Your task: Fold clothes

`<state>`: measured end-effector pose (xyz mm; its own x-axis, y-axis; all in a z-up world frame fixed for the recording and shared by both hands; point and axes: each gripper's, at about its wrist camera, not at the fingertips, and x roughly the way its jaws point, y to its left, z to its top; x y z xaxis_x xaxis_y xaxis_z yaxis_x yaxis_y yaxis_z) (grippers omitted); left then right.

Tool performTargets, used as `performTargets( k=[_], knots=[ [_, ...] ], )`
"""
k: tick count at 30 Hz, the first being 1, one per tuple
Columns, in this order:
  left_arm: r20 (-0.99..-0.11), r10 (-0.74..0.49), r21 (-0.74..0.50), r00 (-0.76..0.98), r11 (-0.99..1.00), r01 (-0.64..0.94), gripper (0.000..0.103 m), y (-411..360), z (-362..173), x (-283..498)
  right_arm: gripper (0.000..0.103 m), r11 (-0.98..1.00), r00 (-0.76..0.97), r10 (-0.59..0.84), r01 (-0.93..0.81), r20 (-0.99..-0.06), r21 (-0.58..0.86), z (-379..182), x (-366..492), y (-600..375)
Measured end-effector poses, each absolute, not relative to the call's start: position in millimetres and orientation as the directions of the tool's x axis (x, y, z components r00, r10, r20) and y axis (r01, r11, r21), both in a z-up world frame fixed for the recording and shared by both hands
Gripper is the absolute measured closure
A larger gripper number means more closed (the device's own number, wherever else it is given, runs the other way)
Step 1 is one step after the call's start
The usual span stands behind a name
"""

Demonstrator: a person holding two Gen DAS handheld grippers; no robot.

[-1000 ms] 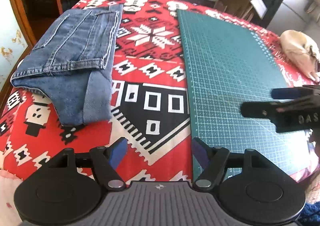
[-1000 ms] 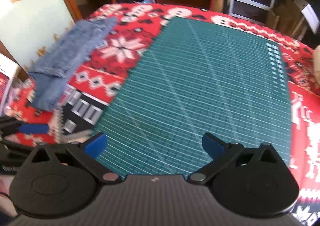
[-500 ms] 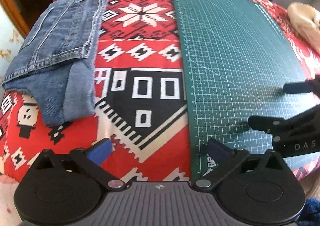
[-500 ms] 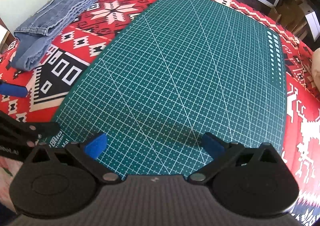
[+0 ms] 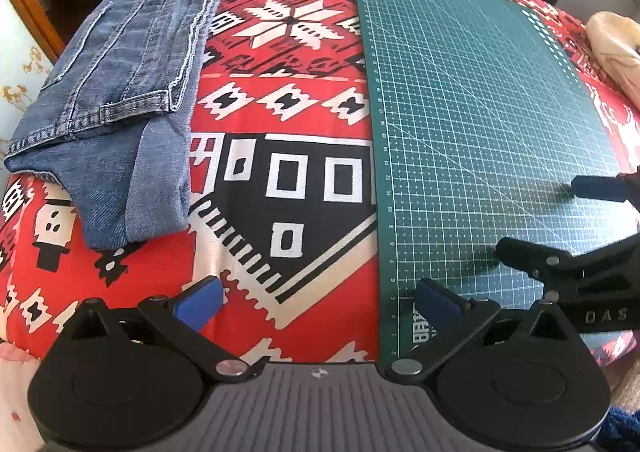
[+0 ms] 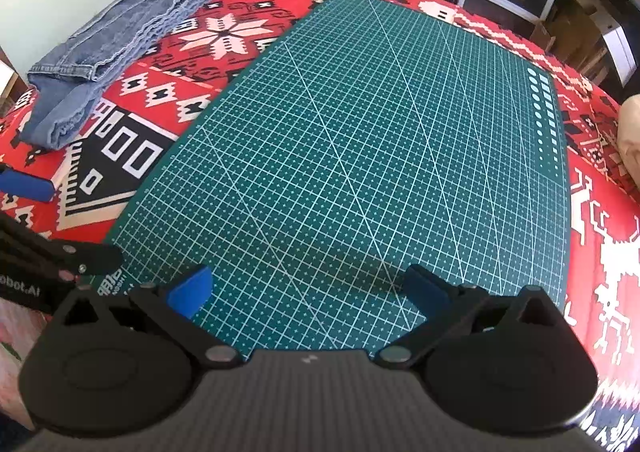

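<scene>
- Folded blue denim jeans (image 5: 116,100) sit at the far left, lying on the red, white and black patterned blanket (image 5: 280,180), close to its left edge. They look folded over on themselves into a compact stack, so I'd guess that garment is done and parked off to the side.
- Left gripper (image 5: 316,300) hovers low over the blanket near its front edge, blue-padded fingers spread wide apart with nothing between them. The jeans are well apart from it, up and to the left.
- Dark green gridded cutting mat (image 6: 360,132) fills the middle-right. No clothing on it at all, so if it's the folding spot, it's waiting for the next piece.
- Right gripper (image 6: 308,288) hangs over the near end of the mat, also spread wide, holding nothing. Its shadow falls on the mat right under it.
- Crumpled beige fabric lump (image 5: 616,48) lies at the far right edge, beside the mat on the blanket. Can't tell what kind of garment it is, but my guess is it's what's left to fold: grab, spread on the mat, fold.
</scene>
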<state>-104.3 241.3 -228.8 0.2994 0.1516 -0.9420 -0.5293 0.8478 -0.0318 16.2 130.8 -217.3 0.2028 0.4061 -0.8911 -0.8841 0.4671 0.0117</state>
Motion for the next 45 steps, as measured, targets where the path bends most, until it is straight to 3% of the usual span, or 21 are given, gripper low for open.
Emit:
performTargets(
  k=[6, 9, 19, 30, 35, 45],
  knots=[
    [-0.939, 0.169, -0.031, 0.298, 0.824, -0.565, 0.001, 243, -228, -103, 0.000, 0.463, 0.198, 0.402, -0.886, -0.894, 0.012, -217, 17, 133],
    [-0.939, 0.213, 0.017, 0.271, 0.814, -0.580, 0.007, 243, -219, -102, 0.001, 0.476, 0.193, 0.391, -0.879, -0.900, 0.019, -204, 19, 136],
    [-0.836, 0.397, 0.015, 0.378, 0.706, -0.708, 0.006, 270, -122, -150, 0.001, 0.429, 0.262, 0.565, -0.903, -0.782, 0.007, -99, -8, 160],
    [-0.738, 0.563, 0.004, 0.372, 0.555, -0.832, 0.000, 299, -21, -211, 0.001, 0.384, 0.269, 0.642, -0.923, -0.718, -0.002, 5, -51, 217],
    [-0.745, 0.569, 0.014, 0.349, 0.535, -0.844, 0.000, 292, -11, -229, 0.001, 0.392, 0.206, 0.650, -0.916, -0.732, 0.091, 9, -73, 214],
    [-0.767, 0.542, -0.005, 0.344, 0.531, -0.847, 0.001, 276, -21, -252, 0.000, 0.384, 0.187, 0.642, -0.918, -0.744, 0.101, -8, -102, 193]
  ],
)
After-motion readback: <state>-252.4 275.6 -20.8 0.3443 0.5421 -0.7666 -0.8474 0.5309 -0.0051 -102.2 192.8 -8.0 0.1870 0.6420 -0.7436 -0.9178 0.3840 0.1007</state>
